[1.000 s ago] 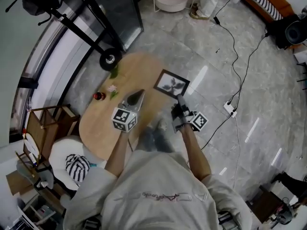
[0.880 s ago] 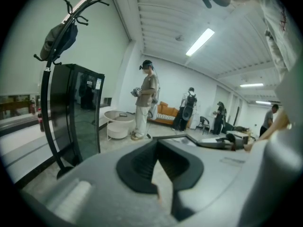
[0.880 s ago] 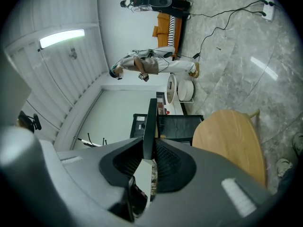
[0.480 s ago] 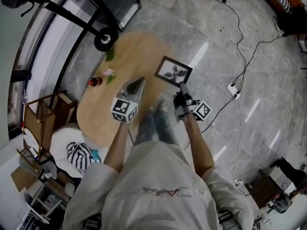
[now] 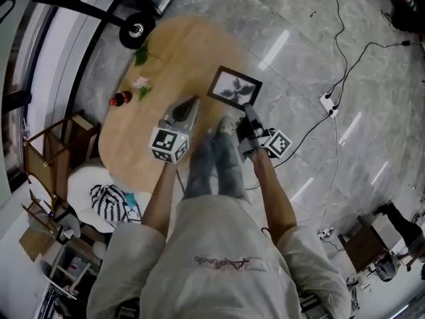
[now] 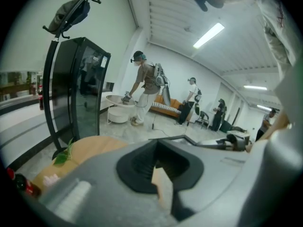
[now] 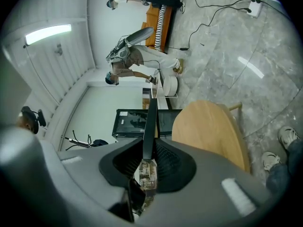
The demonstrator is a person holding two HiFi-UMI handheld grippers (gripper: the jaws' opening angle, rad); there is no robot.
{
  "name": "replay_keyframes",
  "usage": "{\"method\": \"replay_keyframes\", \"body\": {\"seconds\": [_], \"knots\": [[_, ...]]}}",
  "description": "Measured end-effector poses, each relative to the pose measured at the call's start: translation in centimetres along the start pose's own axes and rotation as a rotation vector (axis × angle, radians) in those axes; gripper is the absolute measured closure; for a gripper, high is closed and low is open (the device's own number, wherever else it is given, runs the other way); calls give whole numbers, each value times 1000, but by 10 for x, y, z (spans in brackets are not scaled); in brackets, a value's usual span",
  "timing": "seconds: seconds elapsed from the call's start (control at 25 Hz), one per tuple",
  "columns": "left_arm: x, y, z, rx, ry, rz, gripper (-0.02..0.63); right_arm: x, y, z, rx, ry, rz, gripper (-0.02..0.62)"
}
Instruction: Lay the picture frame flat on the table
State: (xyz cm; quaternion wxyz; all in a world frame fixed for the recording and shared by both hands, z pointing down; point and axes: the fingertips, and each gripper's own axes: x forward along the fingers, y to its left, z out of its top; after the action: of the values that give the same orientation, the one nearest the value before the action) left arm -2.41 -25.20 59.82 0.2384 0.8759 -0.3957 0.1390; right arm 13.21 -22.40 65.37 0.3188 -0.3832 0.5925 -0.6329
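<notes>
1. Step in hand: setting the picture frame [image 5: 234, 87] down on the desk [image 5: 172, 52]. Your right tongs [image 5: 247, 111] are clamped on the frame's near edge. The frame juts out ahead of their tips, tilted, picture side up, over the desk's rim on that side. Whether its far edge touches the wood cannot be told.
2. Handling, as a judgement: land the far edge first, then drop your wrist until the back lies level. Place the frame inward, toward the left tongs [image 5: 192, 102], as it looks likely to overhang the rim where it is. Let go only once the whole back rests on the wood, because a thin edge grip can let the frame swing.
3. Left tongs: drawn together, holding nothing, above the desk just beside the right tongs. They are free to steady the frame if it slides.
4. Count:
   - picture frame, one
   - tongs, two
   - oval wooden desk, one
   - small red bottle [image 5: 119, 100], one, well beyond the left tongs
   - pink flower [image 5: 140, 83], one, near the bottle
   - green leaf [image 5: 141, 55], one, farther out
</notes>
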Motion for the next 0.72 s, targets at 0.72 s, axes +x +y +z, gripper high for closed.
{"method": "replay_keyframes", "body": {"seconds": [0.72], "knots": [[28, 37, -130, -57, 81, 6, 606, -7, -139, -48, 44, 63, -85, 518]]}}
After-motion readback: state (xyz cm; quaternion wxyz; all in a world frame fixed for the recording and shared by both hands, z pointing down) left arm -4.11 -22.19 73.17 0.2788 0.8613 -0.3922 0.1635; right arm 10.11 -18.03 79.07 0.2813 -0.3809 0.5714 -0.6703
